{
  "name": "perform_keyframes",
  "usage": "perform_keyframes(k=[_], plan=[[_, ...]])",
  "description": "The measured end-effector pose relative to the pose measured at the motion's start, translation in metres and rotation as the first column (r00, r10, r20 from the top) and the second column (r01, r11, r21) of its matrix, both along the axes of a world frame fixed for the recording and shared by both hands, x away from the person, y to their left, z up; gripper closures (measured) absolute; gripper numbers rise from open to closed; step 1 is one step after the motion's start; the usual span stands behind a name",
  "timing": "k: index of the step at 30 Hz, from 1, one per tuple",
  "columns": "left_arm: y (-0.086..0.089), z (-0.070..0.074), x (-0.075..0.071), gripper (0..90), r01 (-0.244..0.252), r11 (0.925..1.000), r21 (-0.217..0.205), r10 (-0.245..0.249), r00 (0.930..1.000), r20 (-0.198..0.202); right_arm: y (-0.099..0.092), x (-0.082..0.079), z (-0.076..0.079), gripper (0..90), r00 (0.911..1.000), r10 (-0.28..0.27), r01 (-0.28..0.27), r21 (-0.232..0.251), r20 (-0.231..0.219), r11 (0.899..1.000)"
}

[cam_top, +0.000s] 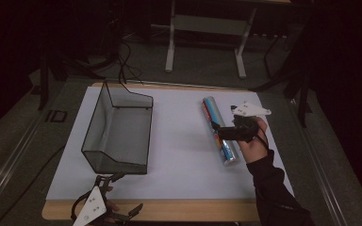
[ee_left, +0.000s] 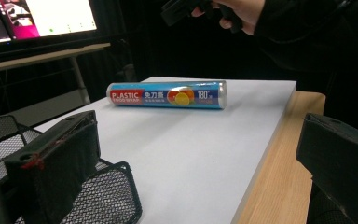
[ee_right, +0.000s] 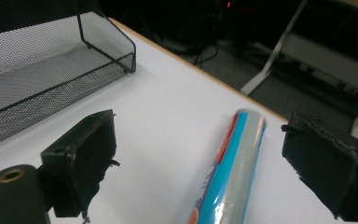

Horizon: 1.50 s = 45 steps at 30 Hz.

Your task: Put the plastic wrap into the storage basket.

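Right gripper (cam_top: 219, 128) poised over the roll of plastic wrap (cam_top: 220, 131)
Its open fingers straddle the roll, whose length runs along the view between them; the left gripper (cam_top: 108, 184), also open, sits well apart by the basket (cam_top: 118, 129).

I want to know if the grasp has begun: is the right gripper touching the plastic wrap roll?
Apart. In the right gripper view the plastic wrap roll lies between the open jaws of the right gripper, with white board showing on both sides.
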State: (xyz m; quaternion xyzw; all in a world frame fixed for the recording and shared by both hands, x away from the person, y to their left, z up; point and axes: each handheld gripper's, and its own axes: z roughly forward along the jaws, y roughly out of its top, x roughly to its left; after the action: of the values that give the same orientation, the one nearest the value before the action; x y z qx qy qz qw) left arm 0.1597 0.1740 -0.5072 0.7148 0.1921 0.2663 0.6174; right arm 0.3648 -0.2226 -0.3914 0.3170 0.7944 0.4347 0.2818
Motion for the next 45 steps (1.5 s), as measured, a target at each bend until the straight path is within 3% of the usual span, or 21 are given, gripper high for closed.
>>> perform_keyframes(k=[8, 16, 18, 19, 20, 21, 24, 25, 26, 31, 32, 33, 34, 35, 36, 37, 38, 42, 43, 44, 45], plan=[[0.000, 0.000, 0.000, 0.1, 0.004, 1.0000, 0.000, -0.004, 1.0000, -0.001, 0.001, 0.027, -0.004, 8.6, 0.9941, -0.055, 0.054, -0.014, -0.094, 0.998], [0.000, 0.000, 0.000, 0.1, 0.005, 1.0000, -0.001, -0.005, 1.0000, 0.000, -0.006, 0.063, -0.022, 8.7, 0.9643, -0.134, 0.124, -0.055, -0.228, 0.991], [0.000, 0.000, 0.000, 0.1, 0.005, 1.0000, 0.000, -0.005, 1.0000, -0.001, -0.007, 0.067, -0.025, 8.7, 0.9596, -0.147, 0.135, -0.064, -0.240, 0.989], [0.000, 0.000, 0.001, 0.1, 0.006, 1.0000, 0.004, -0.006, 1.0000, -0.002, -0.009, 0.076, -0.031, 8.7, 0.9462, -0.161, 0.146, -0.075, -0.281, 0.986], [0.000, 0.000, 0.001, 0.1, 0.006, 1.0000, 0.004, -0.006, 1.0000, -0.002, -0.009, 0.076, -0.031, 8.7, 0.9462, -0.161, 0.146, -0.075, -0.281, 0.986], [-0.001, 0.000, 0.001, 0.1, 0.009, 0.9999, 0.006, -0.009, 1.0000, -0.002, -0.011, 0.083, -0.036, 8.8, 0.9341, -0.179, 0.157, -0.093, -0.309, 0.983], [-0.001, 0.000, 0.001, 0.1, 0.009, 0.9999, 0.006, -0.009, 1.0000, -0.003, -0.011, 0.090, -0.041, 8.8, 0.9251, -0.197, 0.172, -0.105, -0.325, 0.980], [-0.001, -0.001, 0.001, 0.1, 0.008, 0.9999, 0.007, -0.008, 1.0000, -0.005, -0.012, 0.096, -0.045, 8.8, 0.9144, -0.208, 0.179, -0.113, -0.347, 0.977], [-0.001, -0.001, 0.001, 0.1, 0.008, 0.9999, 0.007, -0.008, 1.0000, -0.005, -0.012, 0.096, -0.045, 8.8, 0.9144, -0.208, 0.179, -0.113, -0.347, 0.977], [-0.001, -0.001, 0.001, 0.1, 0.013, 0.9999, 0.009, -0.013, 0.9999, -0.005, -0.011, 0.113, -0.061, 9.1, 0.8745, -0.243, 0.205, -0.134, -0.419, 0.969], [-0.001, -0.001, 0.001, 0.1, 0.013, 0.9999, 0.009, -0.013, 0.9999, -0.005, -0.011, 0.113, -0.061, 9.1, 0.8745, -0.243, 0.205, -0.134, -0.419, 0.969], [-0.001, -0.001, 0.001, 0.1, 0.013, 0.9999, 0.010, -0.013, 0.9999, -0.005, -0.010, 0.119, -0.068, 9.1, 0.8573, -0.257, 0.213, -0.148, -0.446, 0.966], [-0.001, -0.001, 0.001, 0.1, 0.013, 0.9999, 0.010, -0.013, 0.9999, -0.005, -0.010, 0.119, -0.068, 9.1, 0.8573, -0.257, 0.213, -0.148, -0.446, 0.966], [-0.001, -0.001, 0.001, 0.1, 0.013, 0.9999, 0.010, -0.013, 0.9999, -0.006, -0.009, 0.123, -0.073, 9.1, 0.8411, -0.259, 0.210, -0.154, -0.475, 0.966], [-0.001, -0.001, 0.001, 0.1, 0.013, 0.9999, 0.010, -0.013, 0.9999, -0.006, -0.009, 0.123, -0.073, 9.1, 0.8411, -0.259, 0.210, -0.154, -0.475, 0.966], [-0.001, -0.001, 0.001, 0.1, 0.012, 0.9999, 0.010, -0.012, 0.9999, -0.006, -0.008, 0.126, -0.079, 9.1, 0.8272, -0.265, 0.210, -0.165, -0.495, 0.964], [-0.001, -0.001, 0.001, 0.1, 0.012, 0.9999, 0.010, -0.012, 0.9999, -0.006, -0.007, 0.128, -0.082, 9.2, 0.8205, -0.268, 0.210, -0.169, -0.505, 0.963], [-0.001, -0.001, 0.001, 0.1, 0.013, 0.9999, 0.011, -0.013, 0.9999, -0.008, -0.004, 0.130, -0.088, 9.2, 0.8106, -0.276, 0.205, -0.190, -0.517, 0.960], [-0.001, -0.001, 0.001, 0.1, 0.014, 0.9998, 0.011, -0.013, 0.9999, -0.008, -0.002, 0.132, -0.092, 9.2, 0.7989, -0.280, 0.204, -0.199, -0.532, 0.959], [-0.001, -0.001, 0.001, 0.1, 0.014, 0.9998, 0.011, -0.013, 0.9999, -0.008, -0.002, 0.132, -0.092, 9.2, 0.7989, -0.280, 0.204, -0.199, -0.532, 0.959], [-0.001, -0.001, 0.001, 0.1, 0.014, 0.9998, 0.011, -0.014, 0.9999, -0.009, -0.001, 0.134, -0.096, 11.3, 0.7832, -0.280, 0.198, -0.204, -0.555, 0.959]])
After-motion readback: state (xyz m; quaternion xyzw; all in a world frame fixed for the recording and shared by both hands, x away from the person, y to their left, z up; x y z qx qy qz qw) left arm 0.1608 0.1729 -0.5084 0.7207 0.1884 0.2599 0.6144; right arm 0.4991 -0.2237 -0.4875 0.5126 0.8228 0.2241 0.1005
